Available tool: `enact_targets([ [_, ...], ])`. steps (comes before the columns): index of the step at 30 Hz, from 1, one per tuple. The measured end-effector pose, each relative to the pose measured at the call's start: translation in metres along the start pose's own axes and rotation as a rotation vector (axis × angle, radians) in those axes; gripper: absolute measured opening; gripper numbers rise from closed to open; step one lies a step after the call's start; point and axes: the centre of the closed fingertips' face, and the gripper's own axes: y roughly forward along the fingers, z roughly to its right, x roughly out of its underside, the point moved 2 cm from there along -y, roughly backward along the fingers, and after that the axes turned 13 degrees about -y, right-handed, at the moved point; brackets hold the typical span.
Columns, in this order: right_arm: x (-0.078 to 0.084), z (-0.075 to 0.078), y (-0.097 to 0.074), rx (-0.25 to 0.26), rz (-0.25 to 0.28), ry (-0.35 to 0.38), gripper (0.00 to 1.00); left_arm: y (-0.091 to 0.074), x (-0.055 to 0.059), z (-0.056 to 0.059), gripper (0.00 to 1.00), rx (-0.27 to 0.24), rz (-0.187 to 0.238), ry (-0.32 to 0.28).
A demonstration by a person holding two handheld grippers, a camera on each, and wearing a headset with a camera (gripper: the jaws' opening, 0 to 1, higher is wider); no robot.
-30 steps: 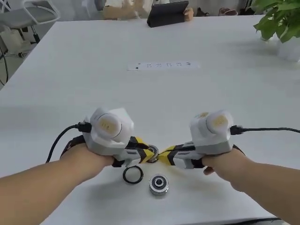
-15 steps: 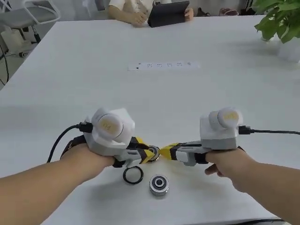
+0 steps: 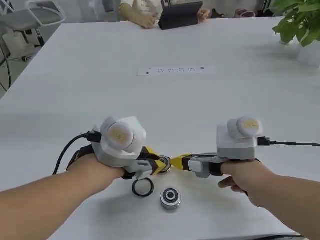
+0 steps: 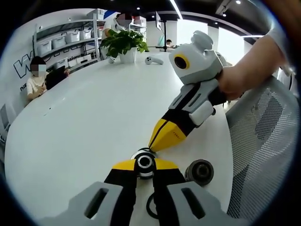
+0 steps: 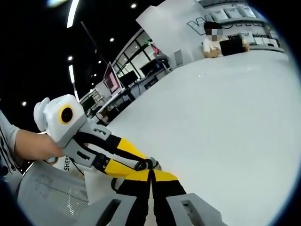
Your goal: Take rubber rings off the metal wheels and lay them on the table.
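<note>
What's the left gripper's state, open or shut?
Shut: the left gripper clamps the metal wheel between its yellow tips in its own view.

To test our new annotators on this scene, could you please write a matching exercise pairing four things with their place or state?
Things:
1. loose rubber ring
2. power strip
3. potted plant
4. left gripper

Places or states:
A. far right of the table
B. jaws shut on a metal wheel
C. flat on the table, beside a second wheel
D. mid-table, far beyond the wheels

Pairs: 1-C; 2-D; 3-A; 4-B
</note>
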Motion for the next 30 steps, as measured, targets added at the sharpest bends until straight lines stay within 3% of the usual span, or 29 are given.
enact_targets([
  [15,-0.002,-0.009,0.003,-0.04,-0.005,-0.052,0.0,0.0,0.0,0.002,0.07,-0.001,-0.009,0.023],
  [30,-0.004,-0.013,0.001,-0.068,0.011,-0.034,0.0,0.0,0.0,0.004,0.07,0.003,-0.007,0.023],
])
